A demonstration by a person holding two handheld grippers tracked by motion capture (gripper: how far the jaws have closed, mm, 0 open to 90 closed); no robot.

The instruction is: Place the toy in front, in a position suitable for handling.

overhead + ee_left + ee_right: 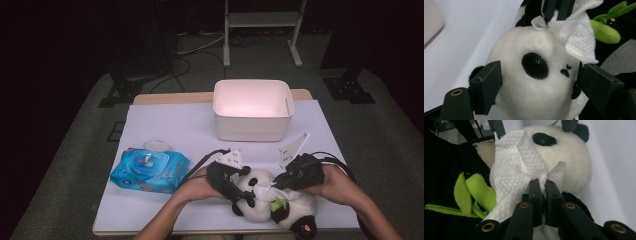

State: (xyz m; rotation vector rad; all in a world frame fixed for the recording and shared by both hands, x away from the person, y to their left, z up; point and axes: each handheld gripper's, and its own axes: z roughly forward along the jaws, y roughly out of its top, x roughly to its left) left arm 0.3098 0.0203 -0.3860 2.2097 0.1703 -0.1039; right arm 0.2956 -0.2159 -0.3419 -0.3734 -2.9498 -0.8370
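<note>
A white-covered bench (165, 125) carries a white bin (252, 109) at the far side and a blue wipes pack (149, 170) at the left. Near the front edge lies a panda toy (272, 200). The left tongs (235, 192) clasp its head, jaws wide. The right tongs (276, 186), closed tight, pinch a white wipe (511, 177) against the panda's face.

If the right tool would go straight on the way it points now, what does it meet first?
Probably the panda plush's head. The right tool is shut on a white wipe that already lies against the face just ahead of its tips; the depth is unclear.
</note>
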